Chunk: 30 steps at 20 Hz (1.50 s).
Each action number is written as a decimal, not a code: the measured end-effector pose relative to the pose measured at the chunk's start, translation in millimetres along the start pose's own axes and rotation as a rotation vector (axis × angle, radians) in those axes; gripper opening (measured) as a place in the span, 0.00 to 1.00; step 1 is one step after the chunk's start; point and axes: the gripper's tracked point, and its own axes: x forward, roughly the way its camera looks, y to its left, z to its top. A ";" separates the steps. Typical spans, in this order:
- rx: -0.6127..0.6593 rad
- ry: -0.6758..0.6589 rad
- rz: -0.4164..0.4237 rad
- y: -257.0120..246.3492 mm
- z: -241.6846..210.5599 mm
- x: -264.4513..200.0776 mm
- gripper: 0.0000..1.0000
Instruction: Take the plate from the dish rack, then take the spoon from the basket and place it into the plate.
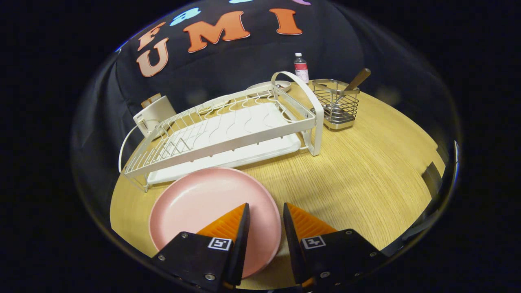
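Observation:
A pink plate [203, 203] lies flat on the wooden table [366, 171], just in front of the white wire dish rack [228, 122]. My gripper [265, 205] is open by a narrow gap and straddles the plate's right rim: one finger is over the plate, the other is outside the rim. No finger visibly presses on the plate. Beyond the rack's right end stands a metal wire basket [338, 106]. A spoon stands in it, its brown handle [358, 79] sticking up and leaning right.
A small bottle [301, 68] with a red label stands behind the basket. A white dish [268, 86] sits behind the rack, and a white box [154, 114] stands at the rack's far left end. Bare tabletop stretches right of the plate up to the basket.

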 end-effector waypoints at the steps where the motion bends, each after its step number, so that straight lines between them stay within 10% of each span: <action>1: 0.011 -0.025 -0.012 -7.9 10.9 -2.6 0.51; 11: 0.019 -0.259 -0.167 -137.7 141.4 -5.2 0.96; 20: 0.000 -0.320 -0.108 -155.8 197.1 29.7 0.95; 24: -0.044 -0.328 -0.084 -148.6 208.2 39.8 0.74; 30: -0.091 -0.316 -0.081 -137.3 215.3 41.1 0.14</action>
